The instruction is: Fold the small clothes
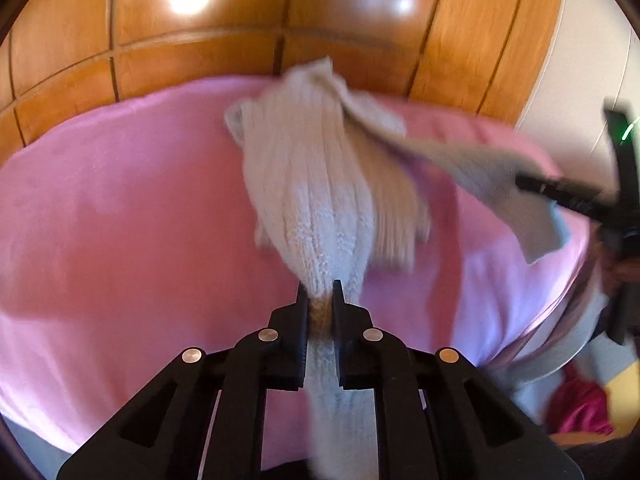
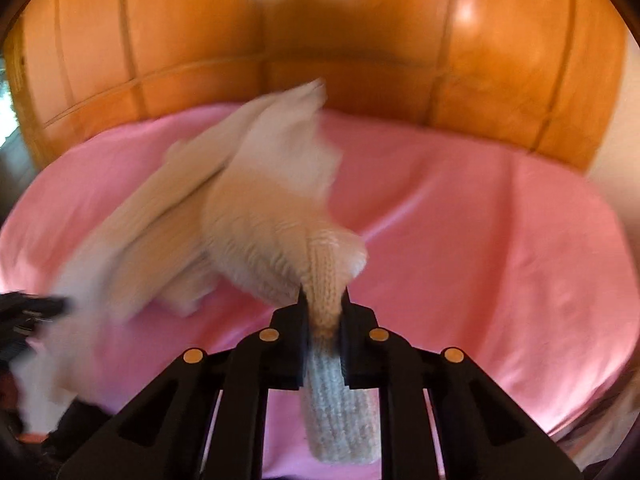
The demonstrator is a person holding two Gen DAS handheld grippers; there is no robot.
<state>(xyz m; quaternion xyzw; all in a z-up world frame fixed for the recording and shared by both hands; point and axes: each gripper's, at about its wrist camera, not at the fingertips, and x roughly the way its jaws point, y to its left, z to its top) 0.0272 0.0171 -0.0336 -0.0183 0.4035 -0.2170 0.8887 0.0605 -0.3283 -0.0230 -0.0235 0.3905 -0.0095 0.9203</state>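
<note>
2 glossy wooden wardrobe doors [image 1: 320, 12] fill the background behind a bed covered by a pink sheet [image 1: 120, 220]. Across the sheet stretches a white knitted garment [image 1: 304, 184], ribbed and blurred, lifted partly off the bed and strung between the 2 tools. Beyond the bed's right edge in the left wrist view lies a crumpled magenta cloth [image 1: 580, 412]. Nearest that camera, the left gripper [image 1: 320, 292] is clamped on 1 bunched end of the garment, which passes back between its jaws. Likewise the right gripper [image 2: 323, 300] is pinched tight on another end, a knitted tube hanging behind its jaws.
</note>
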